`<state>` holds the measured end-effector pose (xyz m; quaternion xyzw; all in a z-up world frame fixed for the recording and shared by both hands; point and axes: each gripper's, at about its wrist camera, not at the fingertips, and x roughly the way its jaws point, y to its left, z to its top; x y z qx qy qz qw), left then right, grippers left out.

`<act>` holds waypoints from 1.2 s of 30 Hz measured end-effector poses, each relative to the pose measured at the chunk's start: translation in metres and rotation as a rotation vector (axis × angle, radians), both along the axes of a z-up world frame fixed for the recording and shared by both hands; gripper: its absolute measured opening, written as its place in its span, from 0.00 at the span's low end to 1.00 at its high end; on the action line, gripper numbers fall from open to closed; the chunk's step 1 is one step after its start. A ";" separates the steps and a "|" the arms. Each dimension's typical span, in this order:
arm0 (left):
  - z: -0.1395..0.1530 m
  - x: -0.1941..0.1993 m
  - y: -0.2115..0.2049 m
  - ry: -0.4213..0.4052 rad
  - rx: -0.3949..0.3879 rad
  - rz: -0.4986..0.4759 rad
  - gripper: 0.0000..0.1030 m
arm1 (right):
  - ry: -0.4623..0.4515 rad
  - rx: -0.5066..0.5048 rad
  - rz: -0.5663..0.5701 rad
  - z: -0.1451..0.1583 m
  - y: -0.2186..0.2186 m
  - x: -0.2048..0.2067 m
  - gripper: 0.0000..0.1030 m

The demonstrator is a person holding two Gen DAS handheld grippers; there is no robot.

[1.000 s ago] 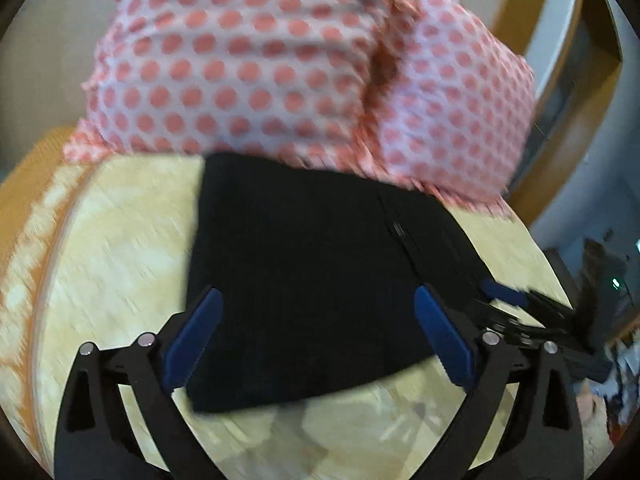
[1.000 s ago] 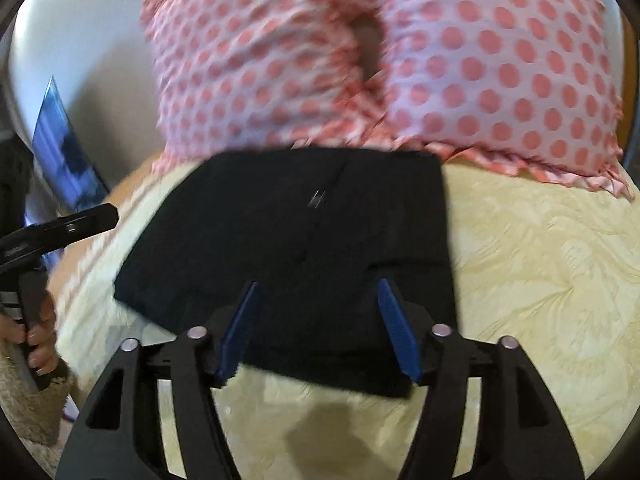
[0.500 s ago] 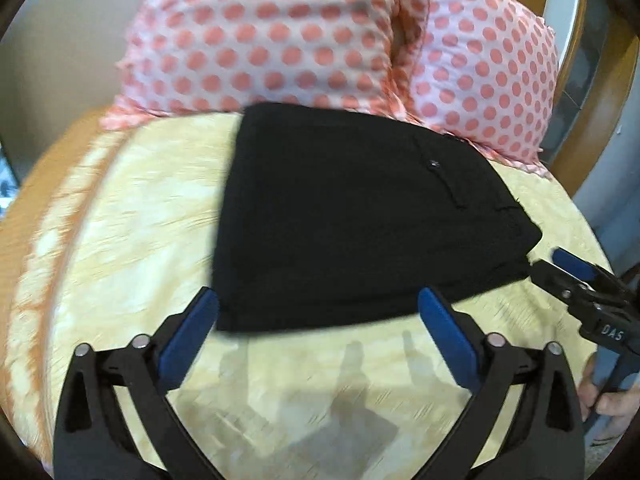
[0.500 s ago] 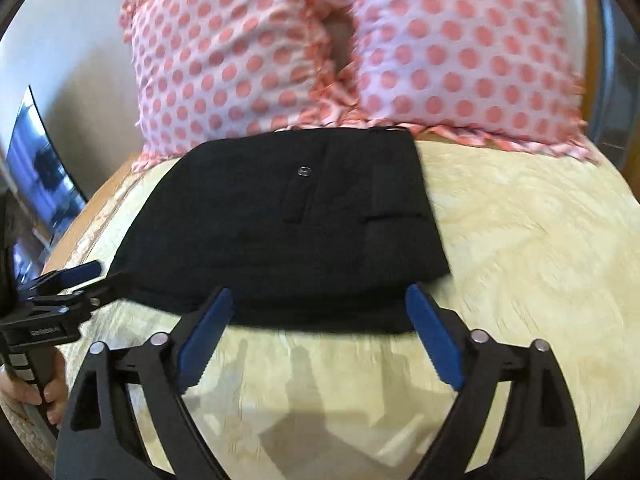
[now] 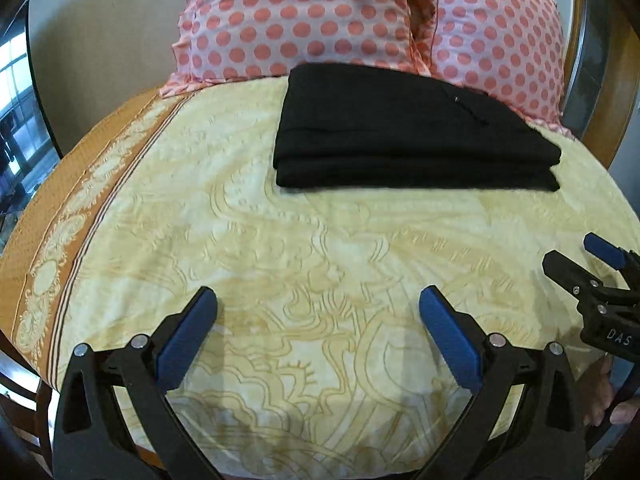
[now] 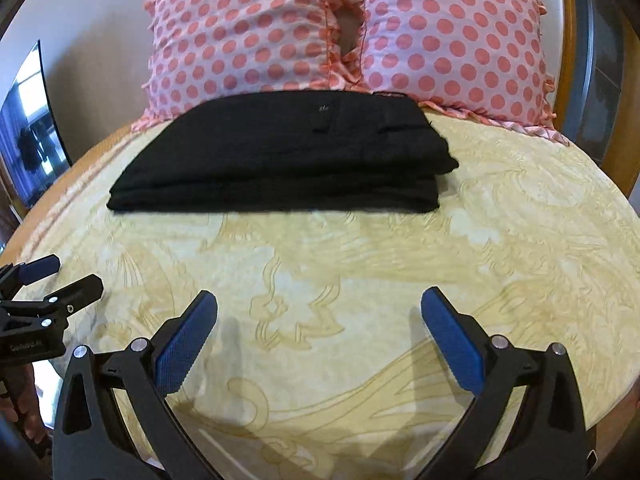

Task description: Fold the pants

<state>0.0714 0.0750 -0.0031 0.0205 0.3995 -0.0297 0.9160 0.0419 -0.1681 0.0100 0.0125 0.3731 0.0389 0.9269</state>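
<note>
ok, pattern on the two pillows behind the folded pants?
White with coral-pink polka dots and ruffled edges, on both pillows. Right wrist view shows it best.

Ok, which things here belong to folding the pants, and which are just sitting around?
Part of the job:
black pants, folded in a stack
left gripper, fingers open
right gripper, fingers open

Just lying about:
two polka-dot pillows, behind the pants
yellow bedspread
</note>
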 end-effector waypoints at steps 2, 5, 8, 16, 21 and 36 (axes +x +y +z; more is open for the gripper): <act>-0.002 -0.003 -0.002 -0.006 0.011 -0.002 0.98 | -0.005 -0.021 -0.012 -0.003 0.002 -0.002 0.99; -0.003 -0.004 0.000 -0.015 0.014 -0.015 0.98 | -0.028 -0.033 -0.039 -0.005 0.003 -0.007 0.99; -0.004 -0.005 0.000 -0.027 0.008 -0.014 0.98 | -0.041 -0.035 -0.079 -0.006 0.005 -0.009 0.99; -0.006 -0.007 0.000 -0.043 0.007 -0.010 0.98 | -0.055 -0.039 -0.106 -0.007 0.007 -0.011 0.99; -0.006 -0.007 0.001 -0.044 0.006 -0.010 0.98 | -0.055 -0.039 -0.105 -0.007 0.007 -0.011 0.99; -0.006 -0.007 0.001 -0.043 0.006 -0.008 0.98 | -0.056 -0.039 -0.104 -0.007 0.007 -0.011 0.99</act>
